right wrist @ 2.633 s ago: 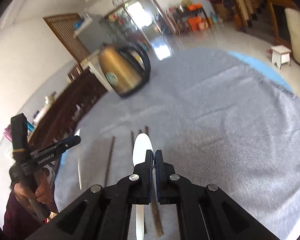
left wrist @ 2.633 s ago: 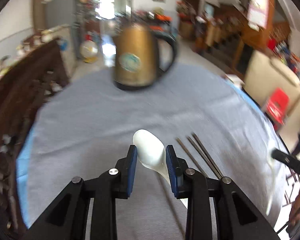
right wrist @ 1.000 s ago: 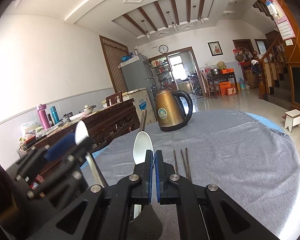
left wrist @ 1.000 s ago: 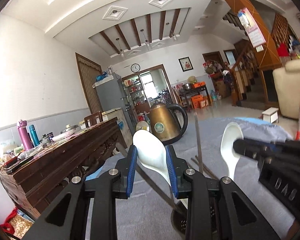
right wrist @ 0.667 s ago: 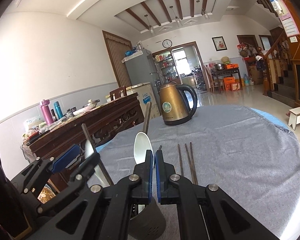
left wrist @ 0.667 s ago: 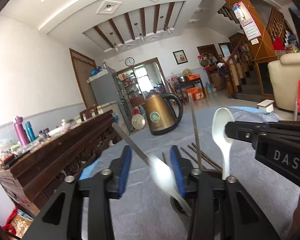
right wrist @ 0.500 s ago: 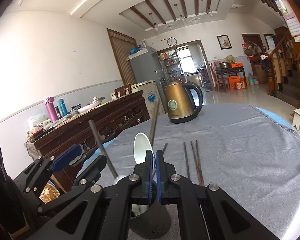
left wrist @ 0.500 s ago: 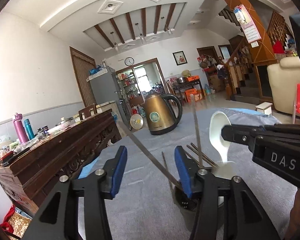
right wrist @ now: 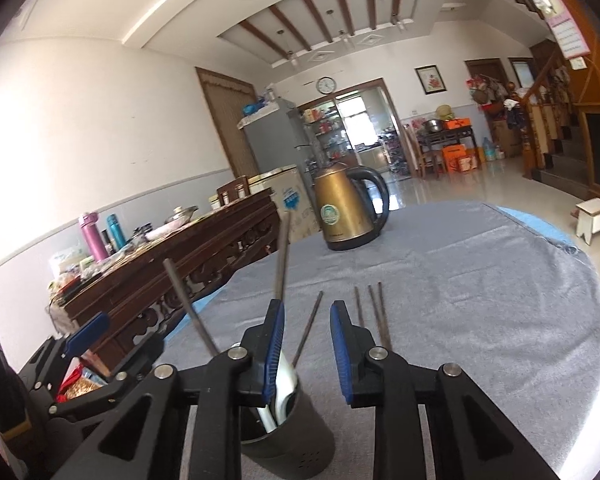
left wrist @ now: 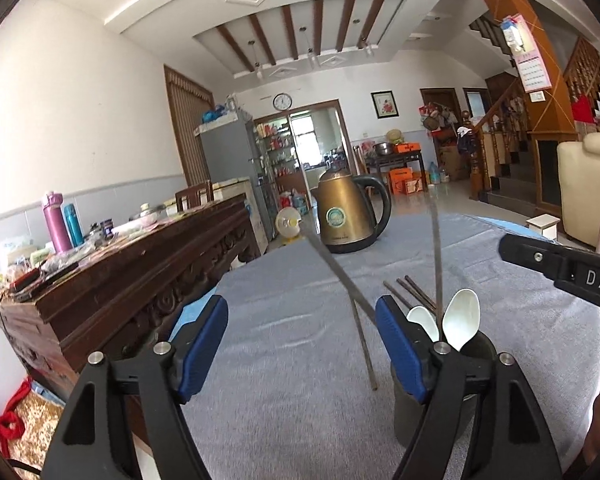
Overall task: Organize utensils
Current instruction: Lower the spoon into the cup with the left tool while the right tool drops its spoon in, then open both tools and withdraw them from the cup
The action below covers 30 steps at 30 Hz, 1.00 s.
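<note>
A dark utensil holder stands on the grey tablecloth near me. Two white spoons stand in it with their bowls up, beside two dark chopsticks that lean out of it. In the right wrist view one white spoon shows inside the holder behind my left finger. My left gripper is open and empty, just left of the holder. My right gripper is open and empty, just above the holder. Several more chopsticks lie flat on the cloth beyond.
A brass-coloured electric kettle stands at the far side of the round table. A dark wooden sideboard crowded with bottles runs along the left. A small white stool is on the floor at right.
Both grippers lifted their spoons over the holder, opened and let go. The two spoons now stand in the holder. Both grippers are empty and wider open than half a second ago.
</note>
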Each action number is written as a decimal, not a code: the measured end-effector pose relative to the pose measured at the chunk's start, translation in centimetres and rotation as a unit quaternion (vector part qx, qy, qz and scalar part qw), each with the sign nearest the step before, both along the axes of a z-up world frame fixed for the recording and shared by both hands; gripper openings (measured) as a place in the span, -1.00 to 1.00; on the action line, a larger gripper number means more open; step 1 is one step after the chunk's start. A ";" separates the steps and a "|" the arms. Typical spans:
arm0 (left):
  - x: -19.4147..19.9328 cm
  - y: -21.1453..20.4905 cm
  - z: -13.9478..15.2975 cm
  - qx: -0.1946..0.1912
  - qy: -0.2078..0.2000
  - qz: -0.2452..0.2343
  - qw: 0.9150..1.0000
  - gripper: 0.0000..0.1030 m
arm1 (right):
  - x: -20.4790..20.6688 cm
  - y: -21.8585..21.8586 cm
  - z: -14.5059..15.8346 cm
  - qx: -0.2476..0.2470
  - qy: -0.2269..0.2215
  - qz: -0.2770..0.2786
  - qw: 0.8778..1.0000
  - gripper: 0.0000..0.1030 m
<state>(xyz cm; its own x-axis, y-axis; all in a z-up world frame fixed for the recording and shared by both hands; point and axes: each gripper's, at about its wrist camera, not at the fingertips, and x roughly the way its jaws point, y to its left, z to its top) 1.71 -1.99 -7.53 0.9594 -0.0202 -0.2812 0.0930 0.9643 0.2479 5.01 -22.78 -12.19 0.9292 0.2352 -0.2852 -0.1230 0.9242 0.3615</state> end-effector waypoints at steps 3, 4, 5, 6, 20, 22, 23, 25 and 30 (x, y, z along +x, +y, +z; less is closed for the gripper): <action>0.1 0.2 0.1 0.001 0.000 0.009 1.000 0.63 | 0.3 -0.6 -0.3 0.008 0.012 -0.012 1.000 -0.49; 0.0 0.2 0.1 0.002 0.001 0.011 1.000 0.63 | 0.4 -0.8 -0.4 0.010 0.016 -0.014 1.000 -0.49; 0.1 0.3 0.1 0.003 0.003 0.013 1.000 0.63 | 0.5 -0.9 -0.4 0.011 0.020 -0.016 1.000 -0.49; 0.2 0.3 0.1 0.004 0.009 0.016 1.000 0.63 | 0.6 -1.0 -0.5 0.012 0.023 -0.018 0.999 -0.49; 2.3 1.8 -1.1 -0.012 0.081 0.053 0.995 0.63 | 1.1 -0.5 -1.4 0.003 0.054 -0.011 0.998 -0.49; 2.6 2.1 -1.3 -0.015 0.088 0.059 0.994 0.63 | 1.2 -0.5 -1.5 0.003 0.058 -0.012 0.998 -0.49; 2.7 2.2 -1.3 -0.016 0.089 0.060 0.994 0.63 | 1.2 -0.5 -1.5 0.003 0.059 -0.012 0.998 -0.49; 2.8 2.3 -1.5 -0.017 0.094 0.064 0.993 0.63 | 1.3 -0.4 -1.6 0.002 0.062 -0.012 0.998 -0.49; 3.1 2.6 -2.1 -0.020 0.107 0.070 0.992 0.63 | 1.6 -0.1 -2.0 -0.001 0.070 -0.011 0.997 -0.49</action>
<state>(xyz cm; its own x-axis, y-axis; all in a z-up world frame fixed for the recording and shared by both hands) 4.81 0.58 -9.68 0.8723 0.0935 -0.4799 0.0044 0.9800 0.1988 6.63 -22.90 -14.19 0.8847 0.2151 -0.4135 -0.0514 0.9267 0.3721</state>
